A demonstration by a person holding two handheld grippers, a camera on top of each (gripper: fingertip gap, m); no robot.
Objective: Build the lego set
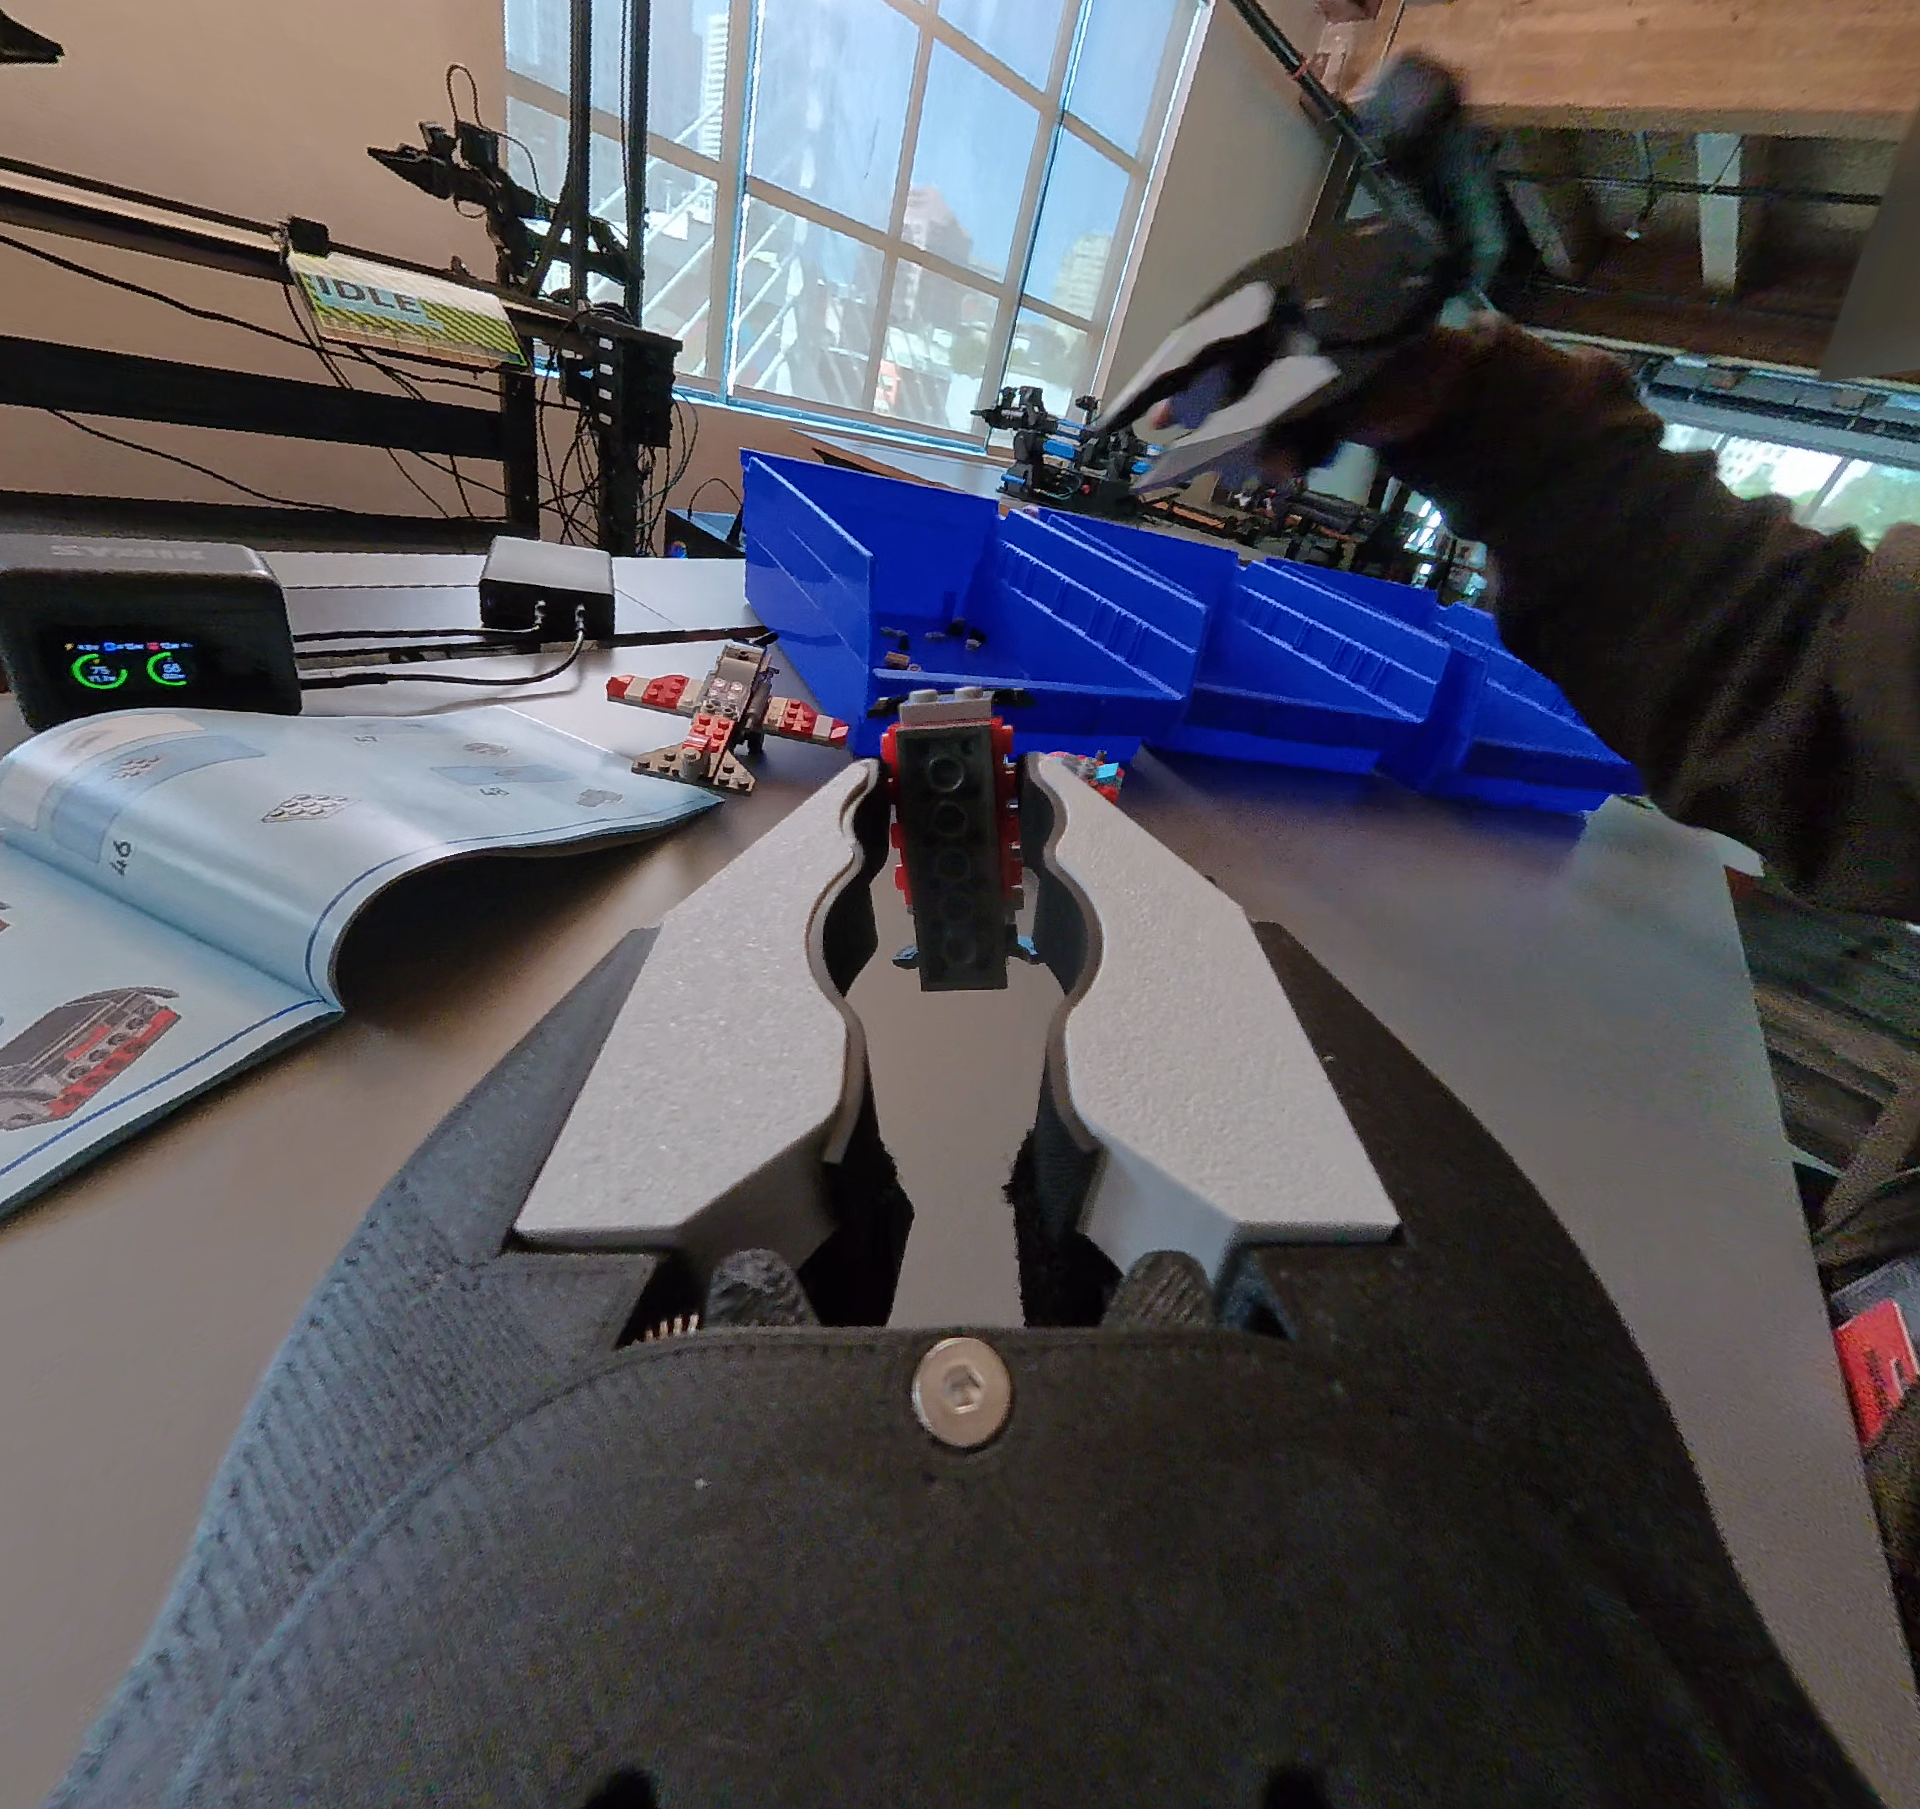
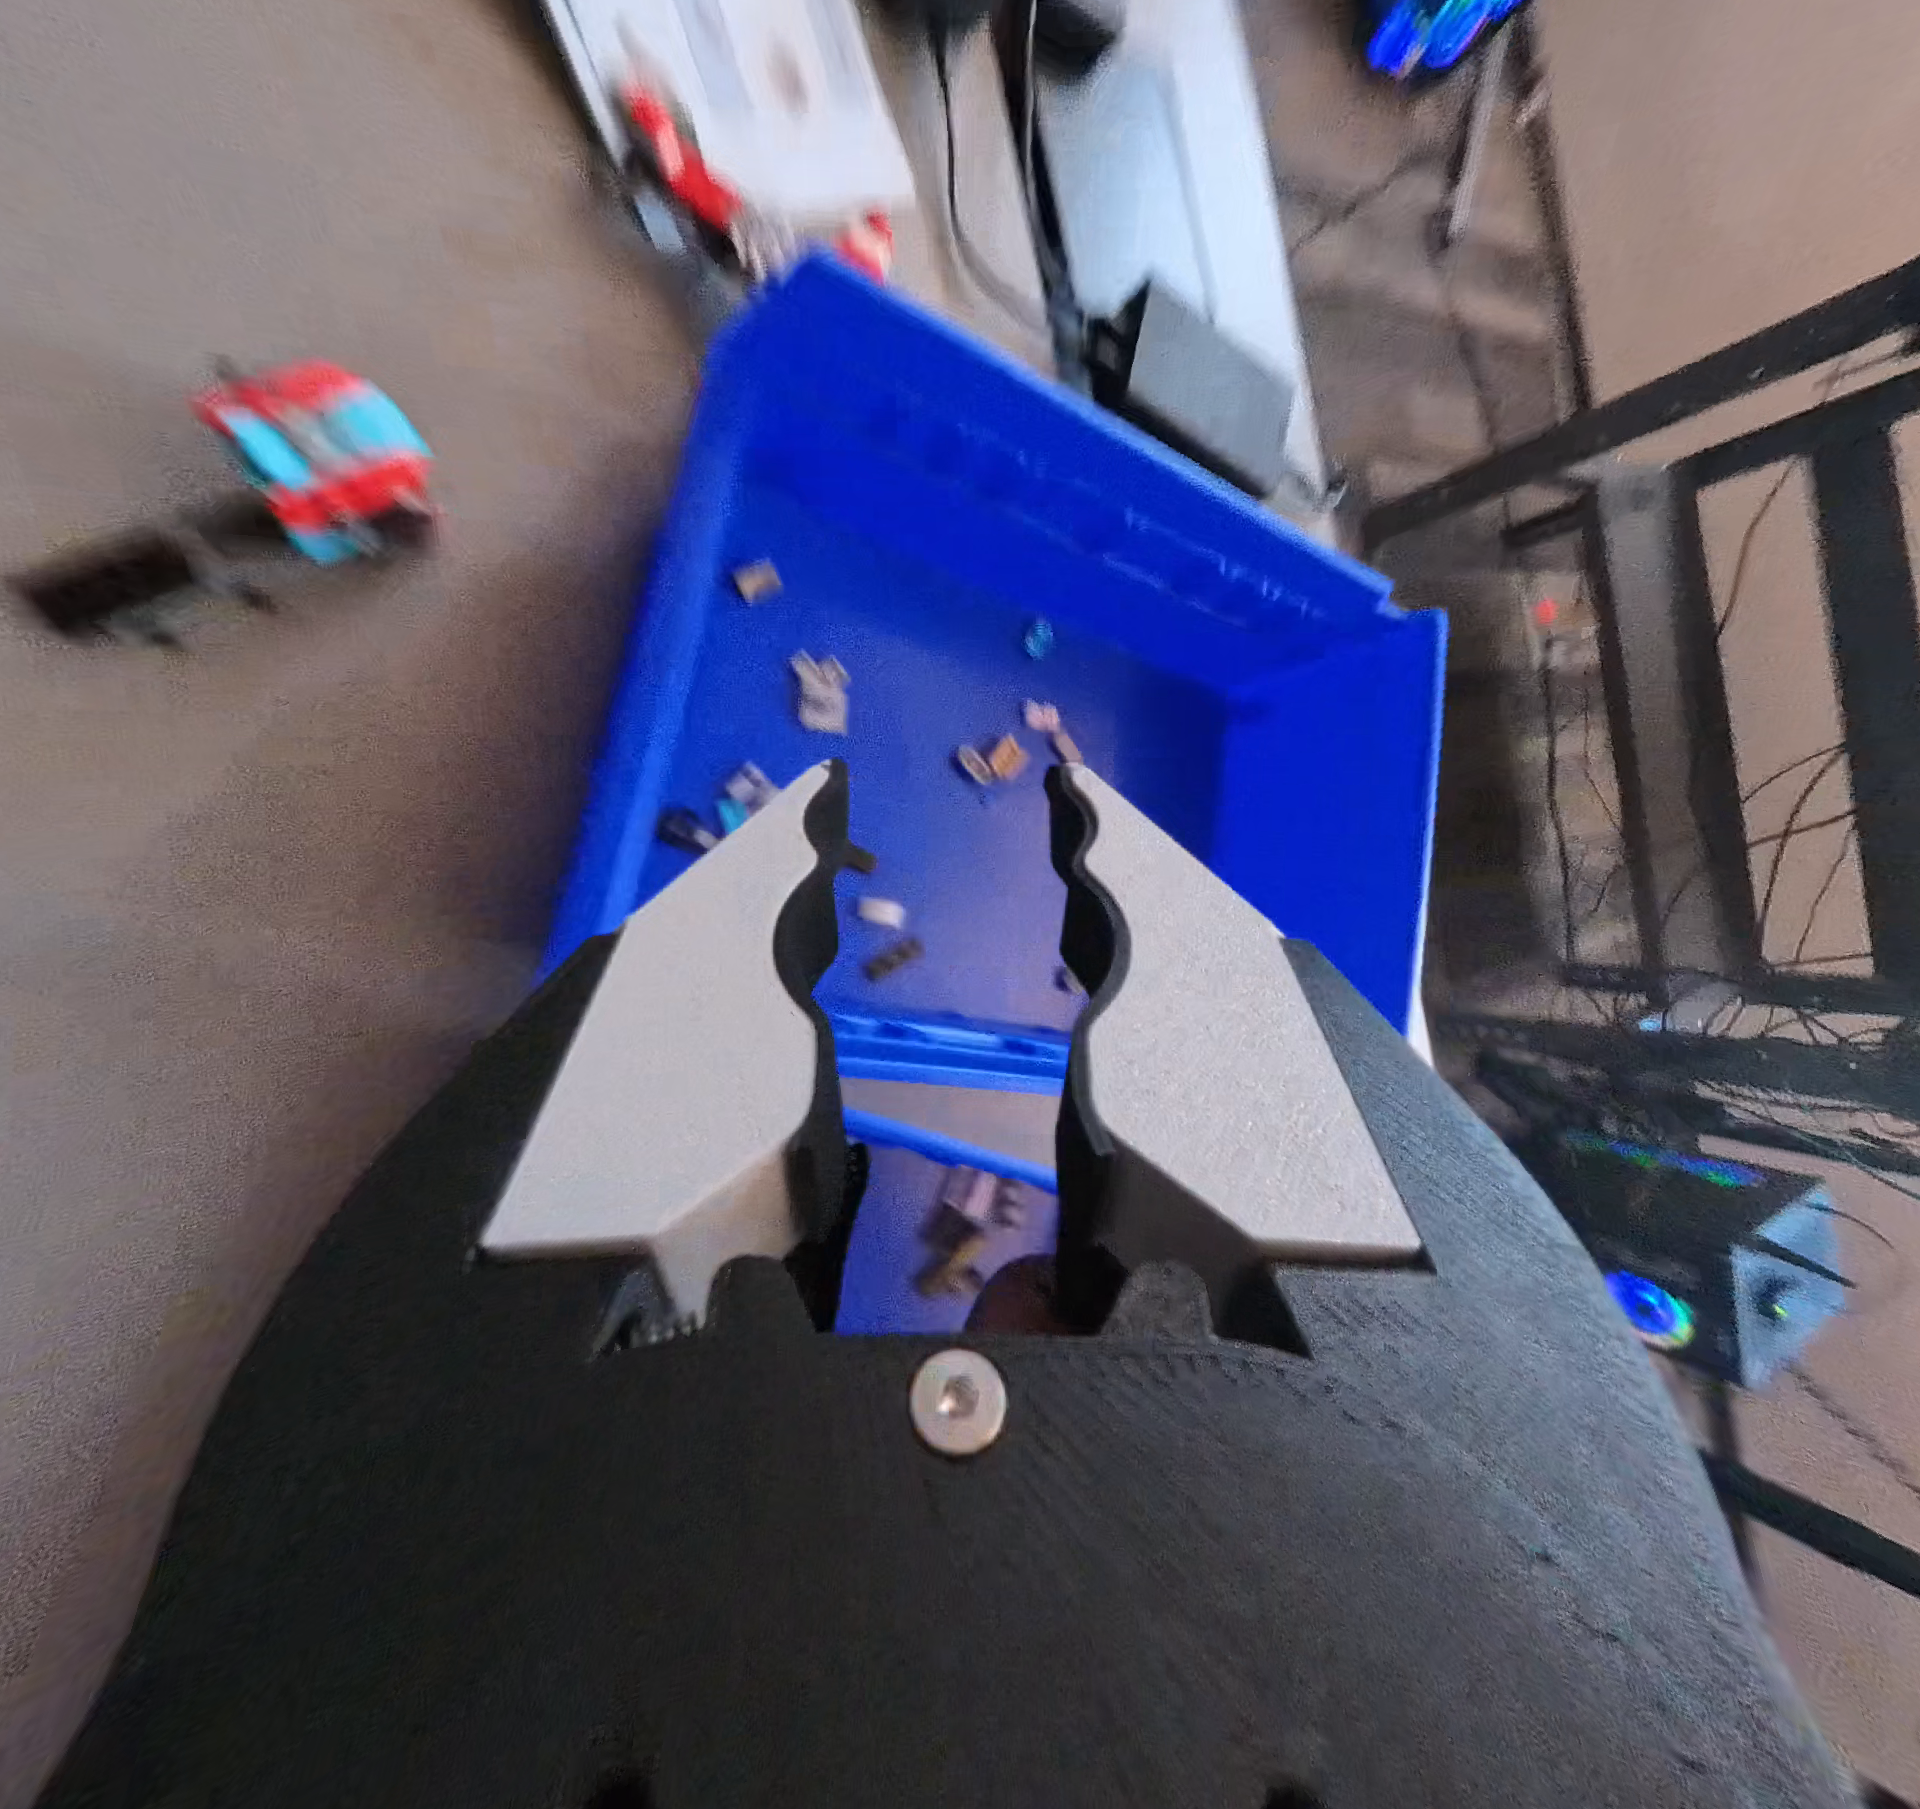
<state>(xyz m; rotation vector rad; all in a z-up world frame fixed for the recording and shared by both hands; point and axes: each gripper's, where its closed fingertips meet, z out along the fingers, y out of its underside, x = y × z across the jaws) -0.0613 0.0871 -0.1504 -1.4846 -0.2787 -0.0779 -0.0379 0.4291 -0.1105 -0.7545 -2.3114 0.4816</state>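
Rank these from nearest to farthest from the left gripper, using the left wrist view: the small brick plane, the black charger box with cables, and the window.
1. Small brick plane, on the table just ahead and left of the left gripper.
2. Black charger box, farther back on the left.
3. Window, in the far wall.

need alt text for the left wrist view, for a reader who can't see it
The left gripper clamps a small brick assembly, dark grey with red sides, above a grey table. Beyond lie a small brick plane, an open instruction booklet and blue bins; the right gripper hangs blurred over the bins.
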